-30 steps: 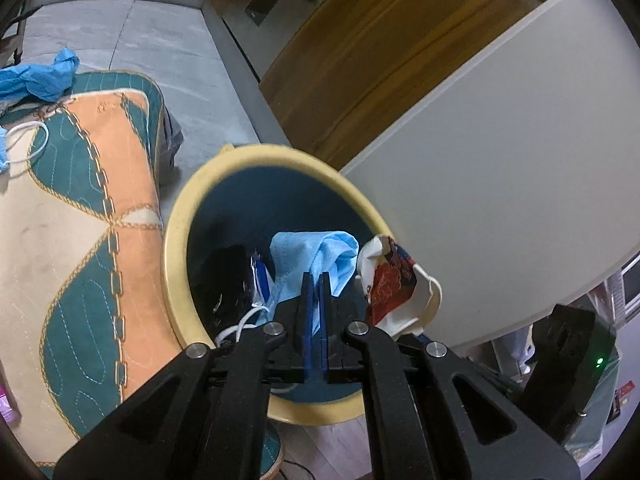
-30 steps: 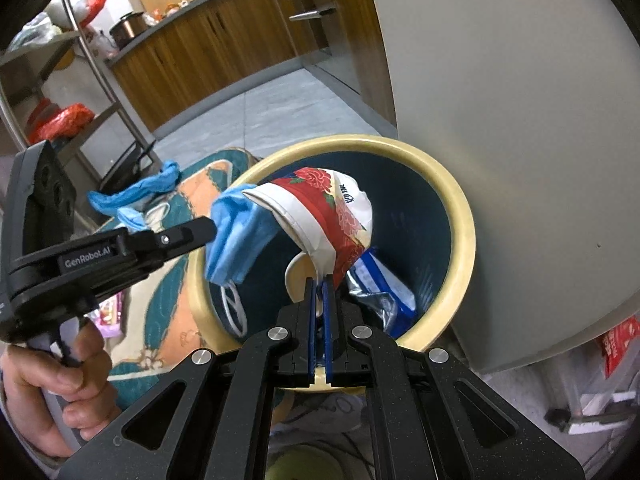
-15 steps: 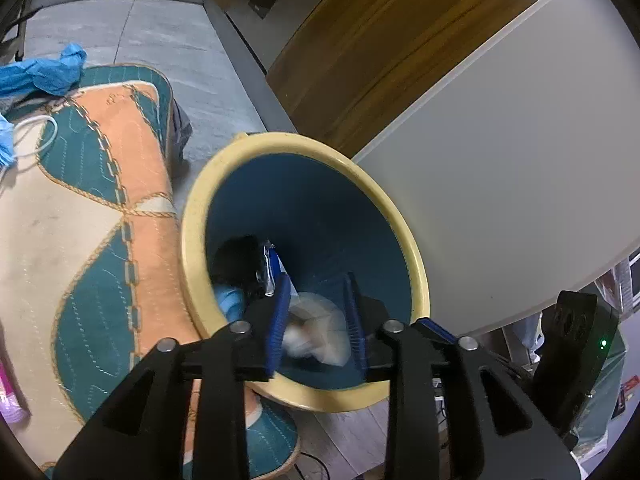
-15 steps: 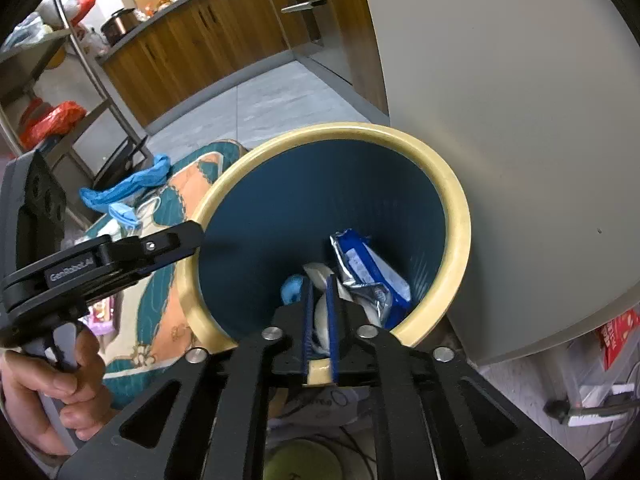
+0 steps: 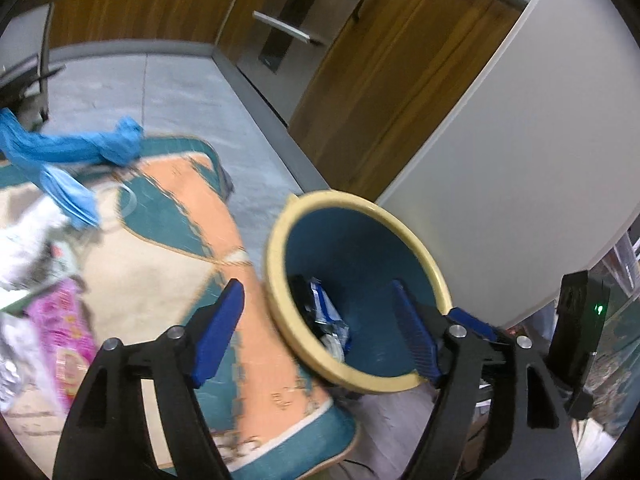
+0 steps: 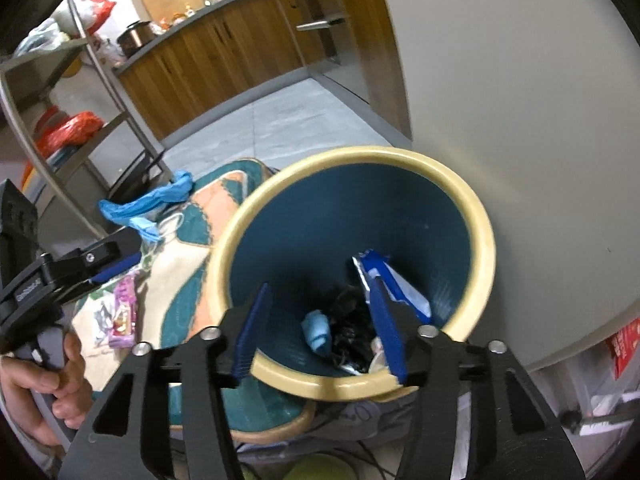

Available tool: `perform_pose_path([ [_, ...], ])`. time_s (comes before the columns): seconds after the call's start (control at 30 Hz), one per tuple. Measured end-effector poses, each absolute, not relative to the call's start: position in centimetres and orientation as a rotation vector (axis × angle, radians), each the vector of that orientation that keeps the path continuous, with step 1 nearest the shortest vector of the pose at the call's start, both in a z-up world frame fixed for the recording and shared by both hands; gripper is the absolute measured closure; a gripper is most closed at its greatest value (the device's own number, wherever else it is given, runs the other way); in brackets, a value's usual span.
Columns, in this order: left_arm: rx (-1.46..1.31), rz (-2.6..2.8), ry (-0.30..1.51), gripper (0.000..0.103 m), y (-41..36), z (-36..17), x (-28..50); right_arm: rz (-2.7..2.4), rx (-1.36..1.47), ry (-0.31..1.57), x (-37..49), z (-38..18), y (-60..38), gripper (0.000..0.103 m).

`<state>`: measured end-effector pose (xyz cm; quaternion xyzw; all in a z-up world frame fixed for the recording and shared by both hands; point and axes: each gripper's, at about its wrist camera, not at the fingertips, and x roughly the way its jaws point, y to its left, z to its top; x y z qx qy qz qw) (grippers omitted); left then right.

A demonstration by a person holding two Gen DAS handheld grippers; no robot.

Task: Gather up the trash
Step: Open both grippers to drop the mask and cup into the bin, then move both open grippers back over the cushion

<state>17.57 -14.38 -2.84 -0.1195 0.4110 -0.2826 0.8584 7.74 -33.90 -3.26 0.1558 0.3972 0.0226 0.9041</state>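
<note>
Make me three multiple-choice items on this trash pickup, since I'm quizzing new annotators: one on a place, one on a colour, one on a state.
1. Where does the pink wrapper lie?
A. on the rug
B. in the bin
C. on the counter

2. What colour is the bin's inside?
A. red
B. dark blue
C. white

3. How is the right gripper?
A. clamped on a cup
B. clamped on a mask
C. empty, jaws apart

Answers:
1 A, it lies on the patterned rug beside the bin.
2 B, the walls below the cream rim are dark blue.
3 C, its jaws are opening over the bin with nothing between them.
</note>
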Motion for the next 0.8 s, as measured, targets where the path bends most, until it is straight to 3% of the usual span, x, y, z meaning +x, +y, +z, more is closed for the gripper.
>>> perform_pose_path([
  [0.2,-0.204,-0.523,0.83,0.025,-11.2,-2.2,16.6,0.096,0.299,0.797,8.2,-2.5,-31.9,0.04],
  [0.8,-0.207,-0.301,0.781,0.025,0.2,0.0,18.6,0.219,0.245,0.797,9.2,-1.4,-26.3,0.037],
])
